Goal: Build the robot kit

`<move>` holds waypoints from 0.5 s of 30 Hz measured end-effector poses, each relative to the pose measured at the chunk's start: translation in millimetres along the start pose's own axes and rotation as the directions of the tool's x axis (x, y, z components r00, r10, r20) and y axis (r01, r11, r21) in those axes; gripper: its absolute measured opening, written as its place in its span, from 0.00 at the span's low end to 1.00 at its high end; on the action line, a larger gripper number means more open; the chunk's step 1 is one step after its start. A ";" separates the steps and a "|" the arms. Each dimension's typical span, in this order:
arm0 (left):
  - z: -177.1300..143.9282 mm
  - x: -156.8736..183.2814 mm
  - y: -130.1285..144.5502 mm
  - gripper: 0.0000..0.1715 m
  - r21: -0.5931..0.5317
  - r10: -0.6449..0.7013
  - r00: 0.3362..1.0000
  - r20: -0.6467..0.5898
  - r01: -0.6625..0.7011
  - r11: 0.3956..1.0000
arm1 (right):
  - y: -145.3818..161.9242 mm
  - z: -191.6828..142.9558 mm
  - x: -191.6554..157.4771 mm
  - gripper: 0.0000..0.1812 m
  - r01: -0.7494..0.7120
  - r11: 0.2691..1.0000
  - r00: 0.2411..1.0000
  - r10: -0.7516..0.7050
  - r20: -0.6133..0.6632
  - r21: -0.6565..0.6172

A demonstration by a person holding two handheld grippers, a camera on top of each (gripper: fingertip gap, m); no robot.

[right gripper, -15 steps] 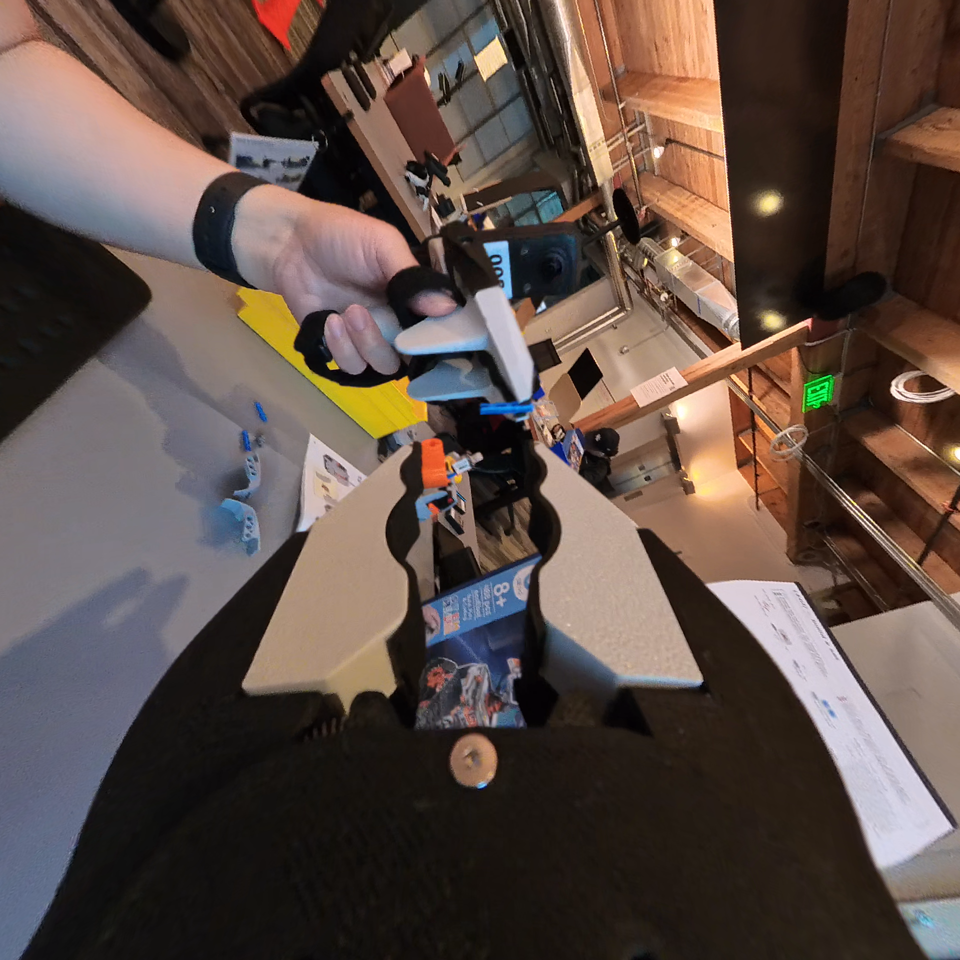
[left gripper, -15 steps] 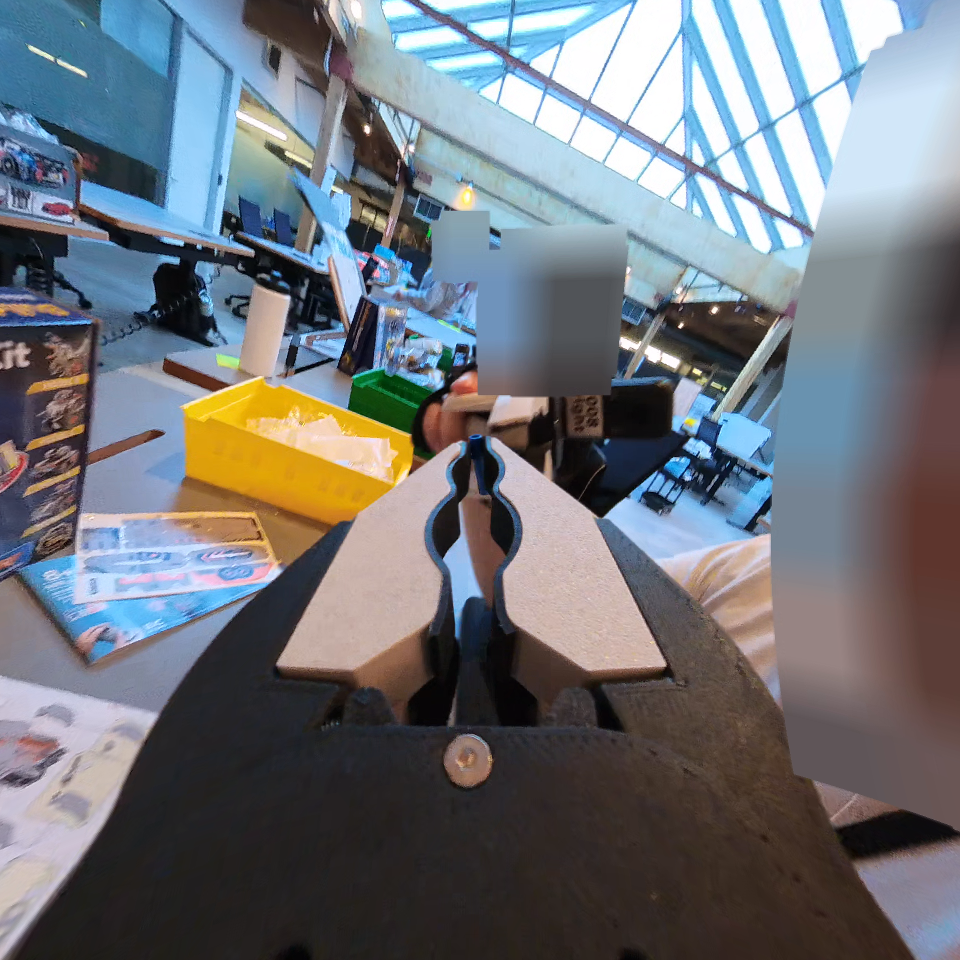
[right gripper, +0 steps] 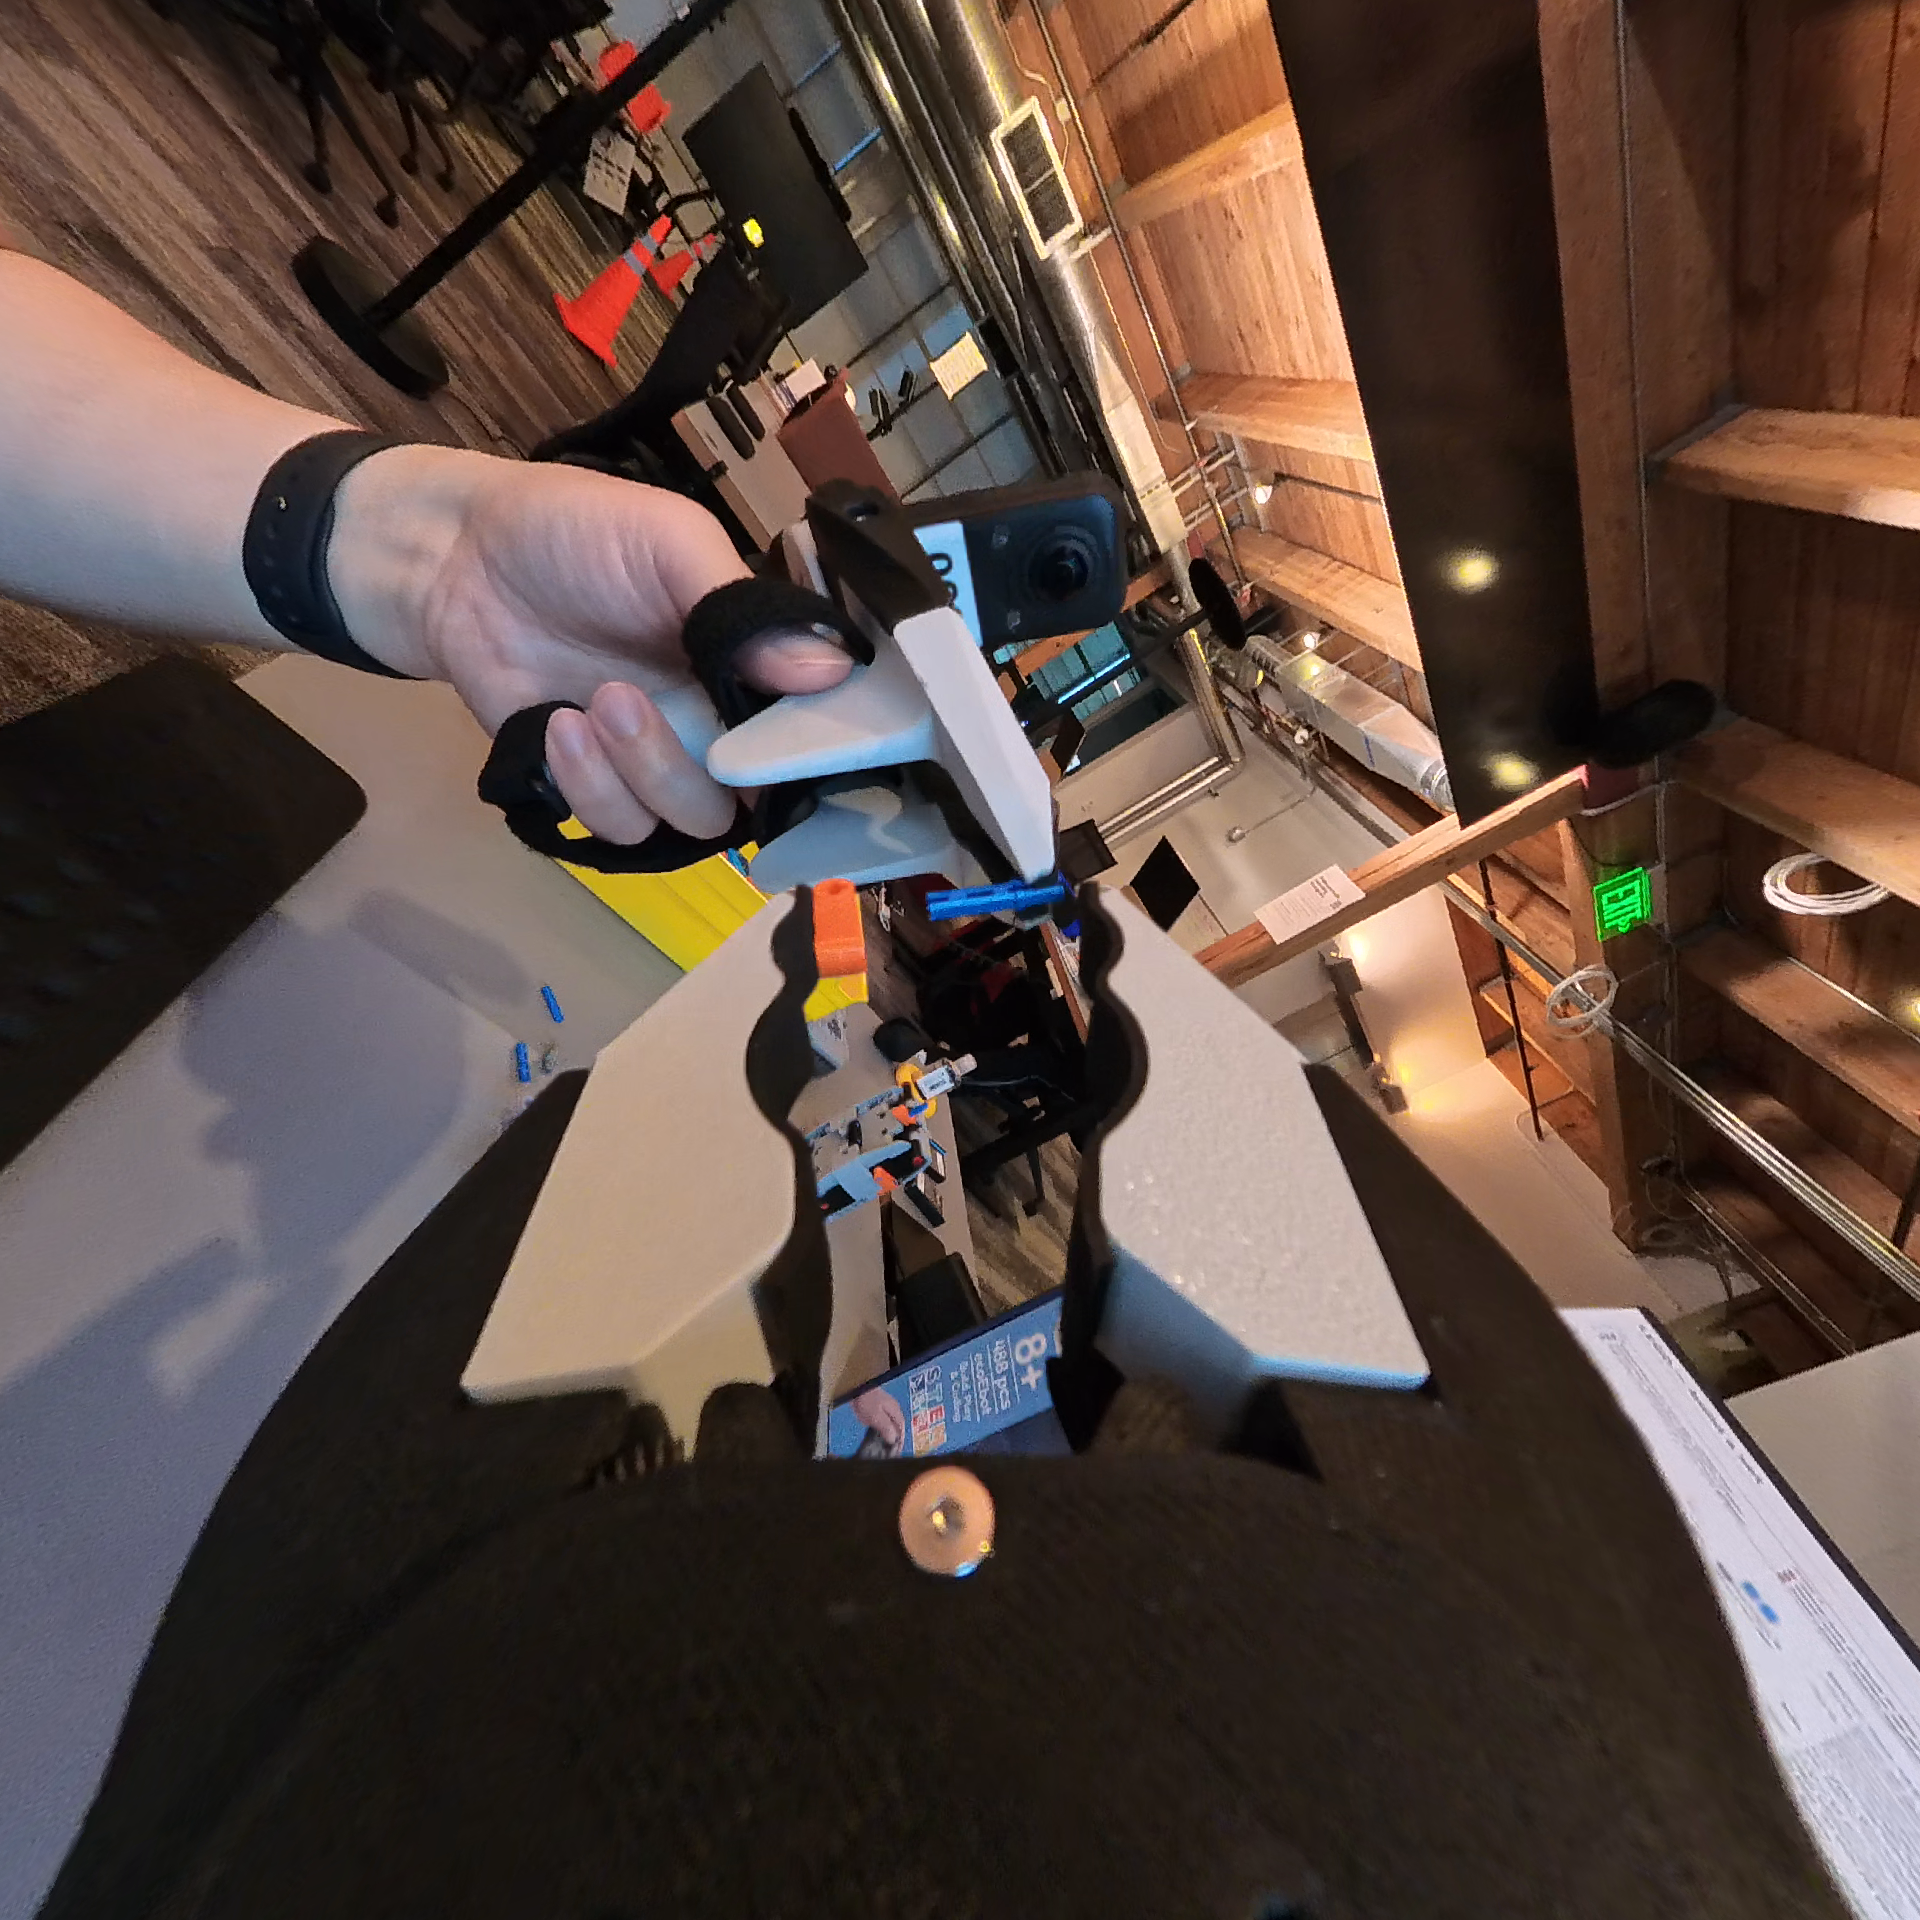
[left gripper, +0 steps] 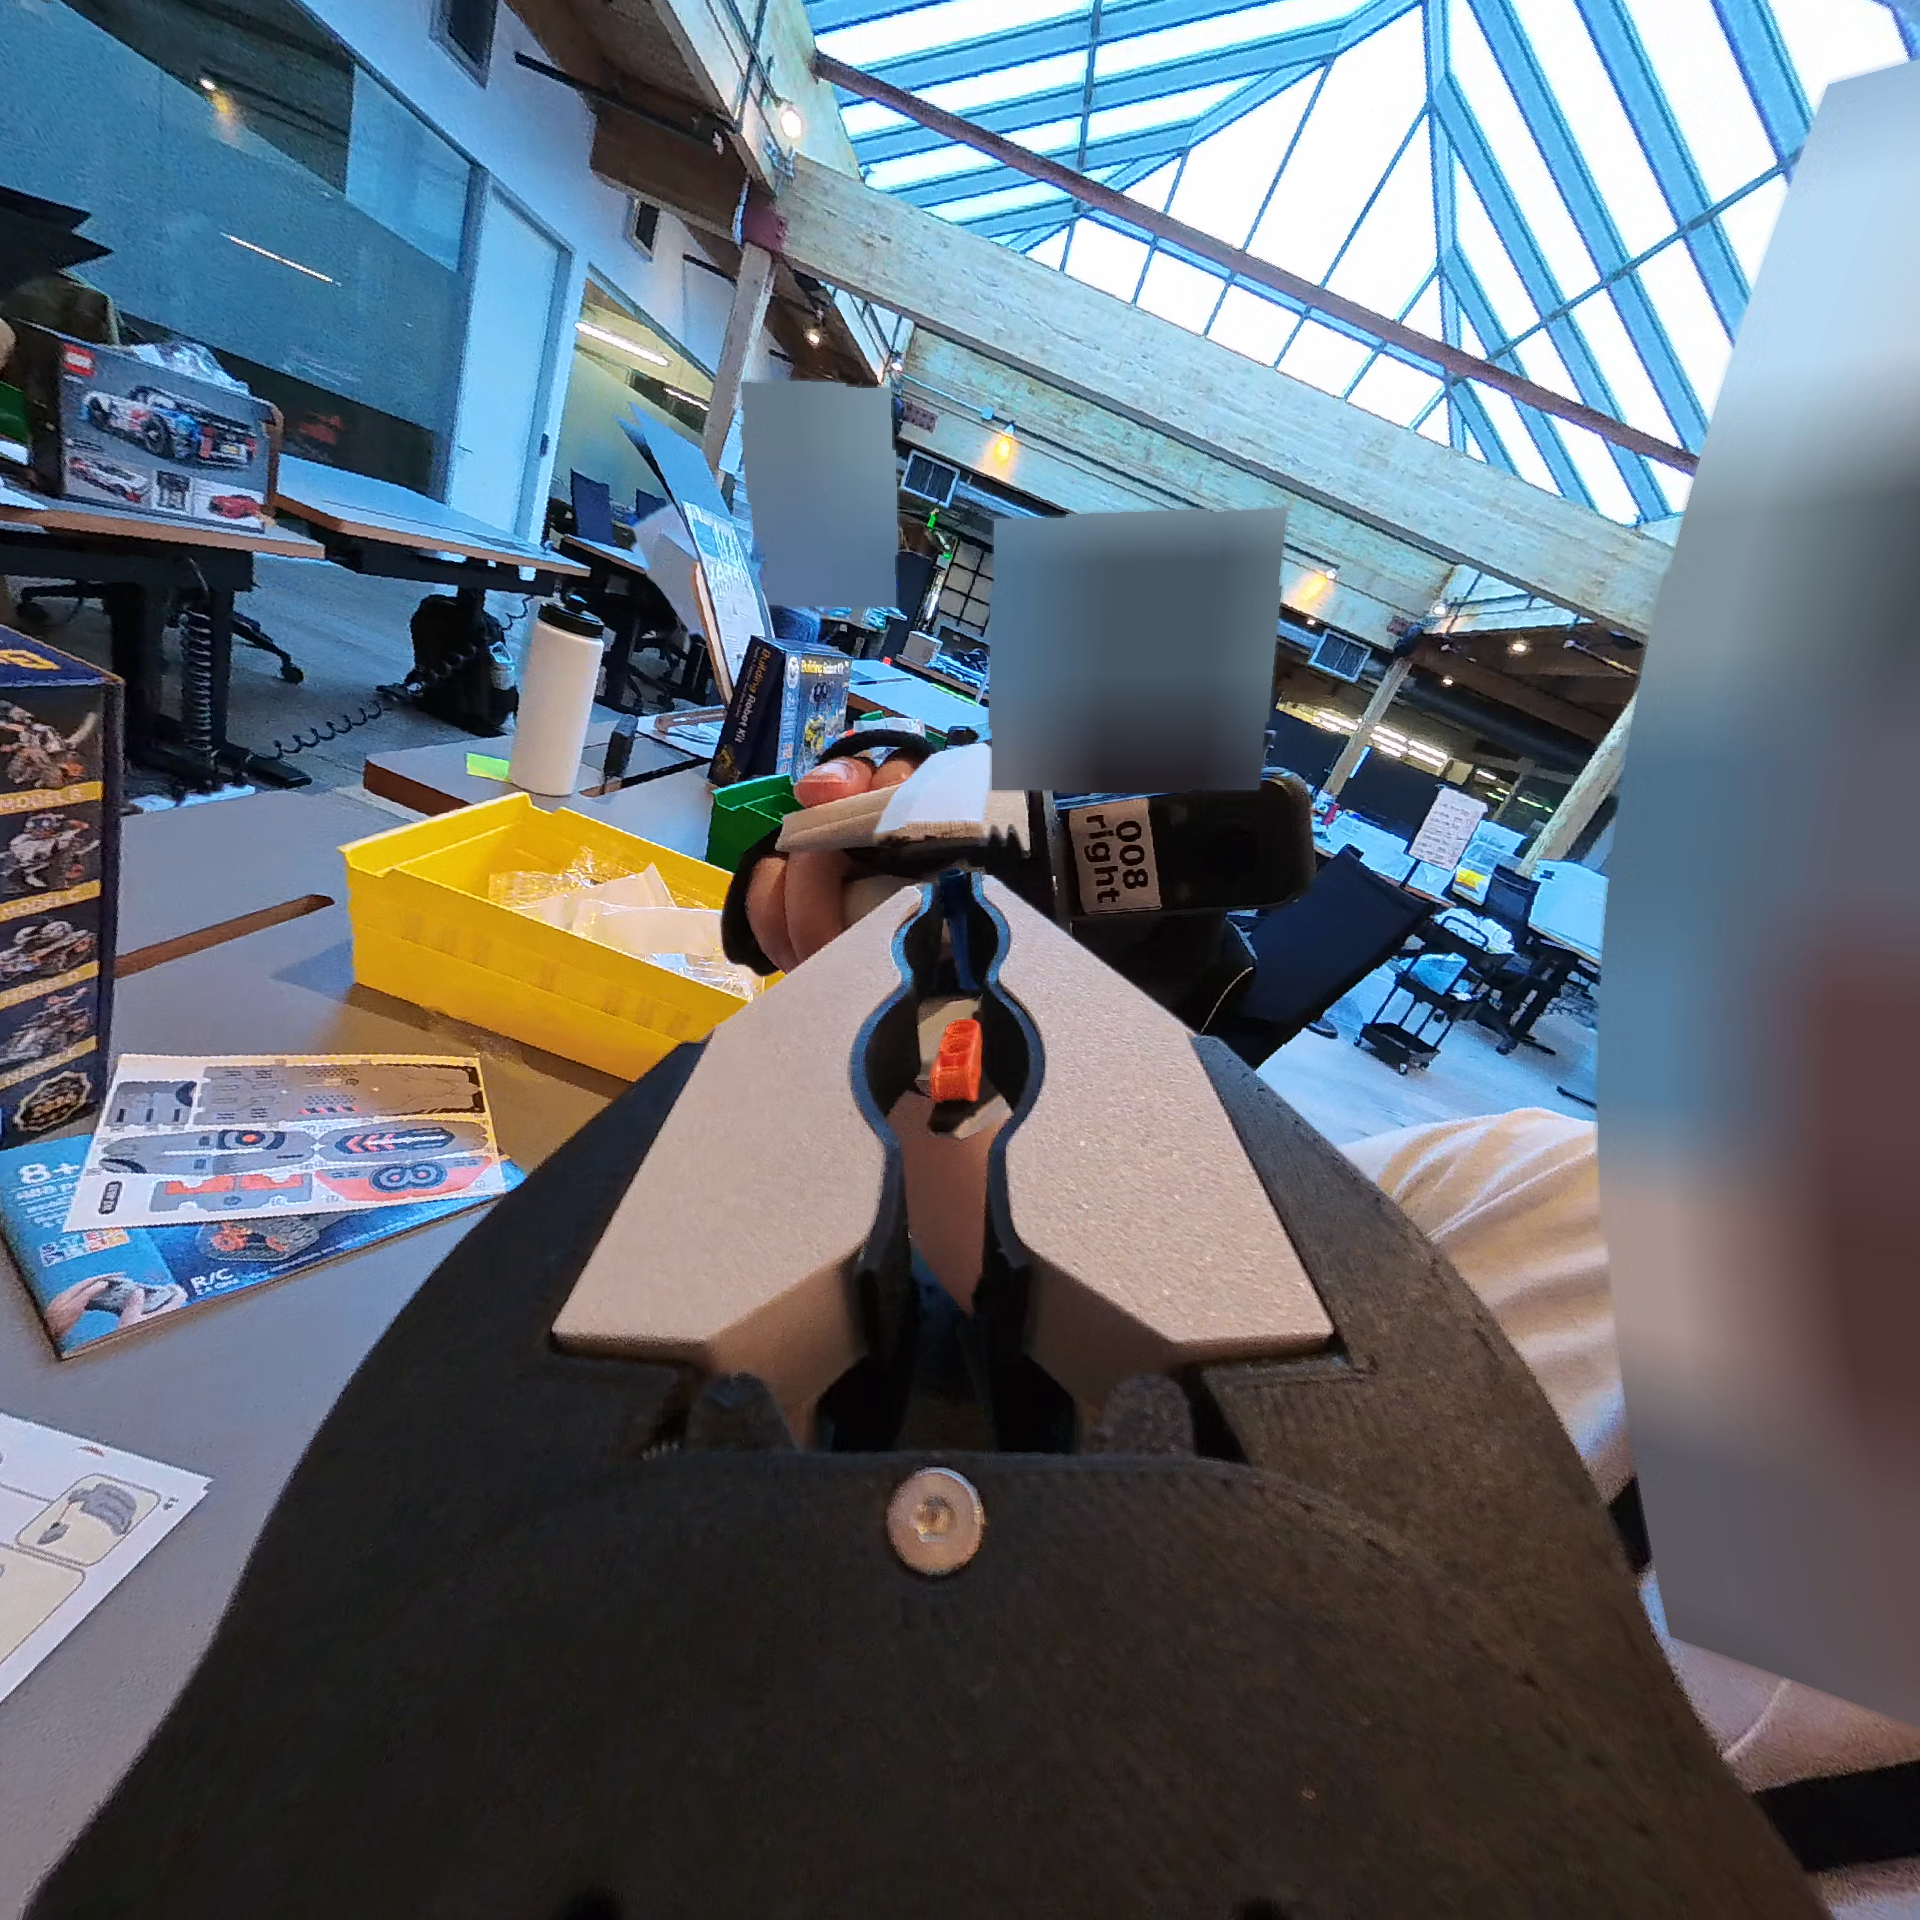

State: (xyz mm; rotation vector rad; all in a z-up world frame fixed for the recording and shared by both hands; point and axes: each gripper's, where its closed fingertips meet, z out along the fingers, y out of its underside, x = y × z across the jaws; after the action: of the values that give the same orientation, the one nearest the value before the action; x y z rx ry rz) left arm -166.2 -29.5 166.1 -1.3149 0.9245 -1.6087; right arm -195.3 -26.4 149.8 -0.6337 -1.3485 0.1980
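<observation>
My left gripper (left gripper: 951, 894) is shut on a small blue pin (left gripper: 951, 909) at its fingertips. In the right wrist view the left gripper (right gripper: 1023, 862) comes in from the upper left in a person's hand. There the blue pin (right gripper: 992, 899) lies crosswise between my right gripper's (right gripper: 940, 904) fingertips. The right jaws stand apart. A small orange piece (right gripper: 836, 925) sits against the inner side of the right gripper's left fingertip, a short gap from the pin's free end. In the left wrist view the orange piece (left gripper: 956, 1060) shows through the jaw gap.
A grey table (right gripper: 260, 1143) lies below with loose blue pins (right gripper: 549, 1003) and a black mat (right gripper: 125, 852). A yellow bin (left gripper: 499, 977) of plastic bags, a green bin (left gripper: 748, 821), a sticker sheet (left gripper: 291, 1143), a booklet (left gripper: 239, 1257) and a dark box (left gripper: 52, 883) stand to the left. The tips of both grippers are at nearly the same place.
The right jaws stand a little wider apart. The left gripper with the blue pin has come closer, down to the right gripper's fingertips. The orange piece now shows through the left jaws.
</observation>
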 end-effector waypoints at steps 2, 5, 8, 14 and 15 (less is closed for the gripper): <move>-0.8 4.7 1.4 0.01 -0.006 -0.003 1.000 0.000 0.003 1.000 | -4.5 1.8 -1.8 0.27 0.016 1.000 1.000 -0.016 -0.003 0.004; -2.0 11.5 5.4 0.00 -0.029 0.015 1.000 0.016 -0.015 0.999 | -11.0 3.7 -5.2 0.26 0.041 0.999 0.999 -0.041 -0.001 0.011; -4.8 17.2 6.1 0.01 -0.038 0.051 0.998 0.042 -0.049 0.998 | -16.7 4.9 -8.7 0.25 0.064 0.998 0.998 -0.064 0.005 0.014; -5.1 24.3 9.9 0.01 -0.056 0.084 0.995 0.062 -0.081 0.995 | -25.9 5.9 -12.6 0.24 0.099 0.995 0.995 -0.099 0.007 0.019; -4.6 24.7 11.3 0.01 -0.061 0.085 0.994 0.063 -0.081 0.995 | -27.4 5.7 -13.0 0.23 0.103 0.995 0.995 -0.103 0.006 0.020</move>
State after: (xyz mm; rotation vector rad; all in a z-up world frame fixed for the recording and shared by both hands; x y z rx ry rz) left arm -171.3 -56.5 163.9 -1.3434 0.9792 -1.4762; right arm -209.7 -53.3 153.8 -0.5464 -1.3810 0.1302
